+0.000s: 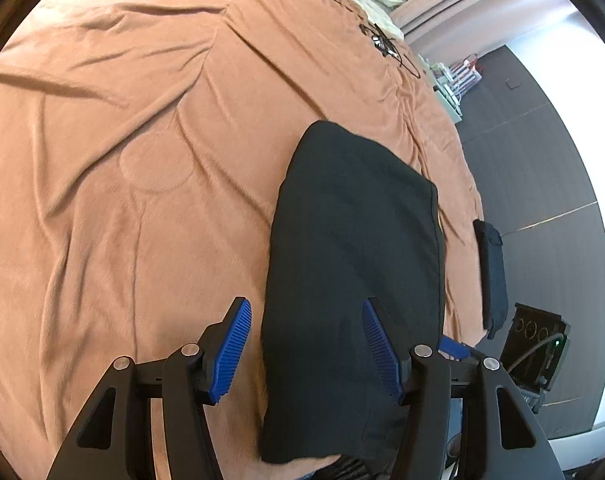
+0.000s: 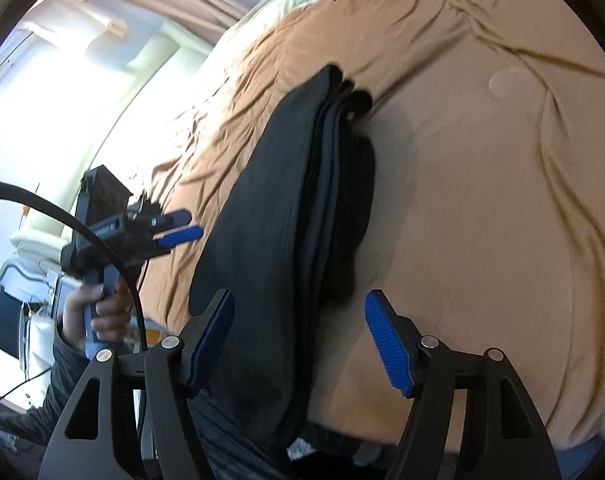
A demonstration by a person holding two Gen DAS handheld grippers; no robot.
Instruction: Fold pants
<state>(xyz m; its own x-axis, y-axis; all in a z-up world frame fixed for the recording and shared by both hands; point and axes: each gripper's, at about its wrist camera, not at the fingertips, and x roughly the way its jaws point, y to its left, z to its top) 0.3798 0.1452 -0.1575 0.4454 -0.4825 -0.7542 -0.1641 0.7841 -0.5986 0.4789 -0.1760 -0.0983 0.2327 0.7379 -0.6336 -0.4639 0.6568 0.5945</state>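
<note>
Dark pants [image 1: 354, 248] lie folded into a thick stack on the orange blanket [image 1: 122, 168], near the bed's edge. In the right wrist view the pants [image 2: 286, 248] show several stacked layers along one side. My left gripper [image 1: 306, 344] is open above the near end of the pants, holding nothing. My right gripper [image 2: 298, 336] is open over the near end of the stack, holding nothing. The left gripper also shows in the right wrist view [image 2: 182, 228], held in a hand to the left of the pants.
The bed edge drops to a dark floor [image 1: 542, 200] on the right. A dark cloth [image 1: 492, 276] hangs at the bed edge. A black box [image 1: 536, 344] sits on the floor. Black cables [image 1: 382, 40] lie on the blanket far off. Curtains and a bright window [image 2: 62, 80] are at left.
</note>
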